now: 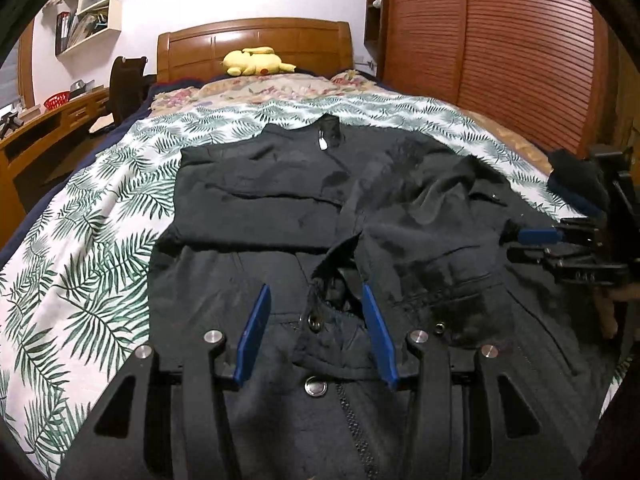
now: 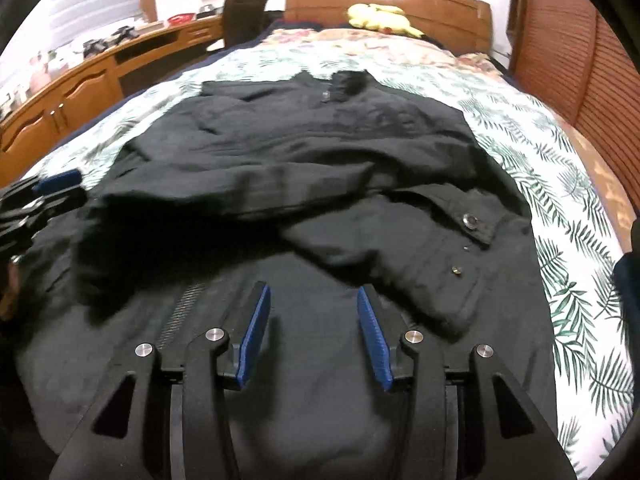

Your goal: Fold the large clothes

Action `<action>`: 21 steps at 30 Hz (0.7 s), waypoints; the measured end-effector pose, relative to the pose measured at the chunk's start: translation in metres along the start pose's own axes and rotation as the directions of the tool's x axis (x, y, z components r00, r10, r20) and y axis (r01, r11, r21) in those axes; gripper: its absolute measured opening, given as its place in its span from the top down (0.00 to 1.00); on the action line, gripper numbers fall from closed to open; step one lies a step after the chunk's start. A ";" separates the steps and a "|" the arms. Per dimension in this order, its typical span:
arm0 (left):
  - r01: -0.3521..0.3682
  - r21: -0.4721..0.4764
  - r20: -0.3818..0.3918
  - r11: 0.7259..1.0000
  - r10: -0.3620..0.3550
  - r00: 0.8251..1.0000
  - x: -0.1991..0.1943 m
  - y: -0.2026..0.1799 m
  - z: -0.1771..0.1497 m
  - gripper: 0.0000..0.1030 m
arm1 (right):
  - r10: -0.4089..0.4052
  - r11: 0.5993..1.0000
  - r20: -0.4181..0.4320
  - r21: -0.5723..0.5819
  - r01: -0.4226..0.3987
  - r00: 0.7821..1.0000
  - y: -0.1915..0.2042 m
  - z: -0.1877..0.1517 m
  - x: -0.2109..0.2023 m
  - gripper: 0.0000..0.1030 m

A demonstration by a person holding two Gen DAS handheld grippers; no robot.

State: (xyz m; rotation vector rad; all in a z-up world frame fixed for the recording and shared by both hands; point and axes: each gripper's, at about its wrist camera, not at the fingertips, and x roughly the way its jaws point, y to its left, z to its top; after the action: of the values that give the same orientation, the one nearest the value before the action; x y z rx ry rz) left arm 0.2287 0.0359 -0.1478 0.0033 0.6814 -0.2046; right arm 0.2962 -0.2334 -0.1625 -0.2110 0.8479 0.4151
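A large black jacket (image 1: pixel 280 200) lies front-up on the bed, collar toward the headboard and both sleeves folded across its chest. My left gripper (image 1: pixel 315 294) hovers open over the jacket's lower front, near the zipper and a metal snap (image 1: pixel 315 386); rumpled fabric lies under and between its blue pads, which do not press on it. In the right wrist view the jacket (image 2: pixel 320 152) fills the middle, and my right gripper (image 2: pixel 313 294) is open over smooth fabric beside the folded sleeve cuff (image 2: pixel 452 280). The right gripper (image 1: pixel 538 236) also shows at the jacket's right edge, and the left gripper (image 2: pixel 56 182) at its left edge.
The bed has a leaf-print sheet (image 1: pixel 100 220) and a floral cover near the wooden headboard (image 1: pixel 256 44), where a yellow plush toy (image 1: pixel 256 62) lies. A wooden desk (image 1: pixel 44 128) and dark chair (image 1: pixel 126 84) stand left; a louvred wardrobe (image 1: pixel 500 52) stands right.
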 end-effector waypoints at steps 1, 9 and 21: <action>-0.003 -0.001 -0.007 1.000 0.003 1.000 0.002 0.000 -0.001 0.55 | 0.006 1.000 -0.002 0.010 -0.006 1.000 -0.005 0.000 0.004 0.56; -0.001 -0.039 -0.067 0.999 -0.002 0.998 0.018 0.005 -0.005 0.55 | 0.107 0.987 0.043 0.114 -0.111 0.993 -0.030 -0.014 0.013 0.53; -0.098 -0.038 -0.071 0.994 0.096 0.993 0.018 0.004 -0.011 0.55 | 0.103 0.992 0.019 0.075 -0.104 0.995 -0.018 -0.012 0.016 0.49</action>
State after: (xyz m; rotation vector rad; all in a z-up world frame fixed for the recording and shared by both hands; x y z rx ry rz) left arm 0.2362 0.0372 -0.1675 0.0034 0.7520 -0.0970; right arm 0.3053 -0.2490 -0.1820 -0.0942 0.8606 0.4799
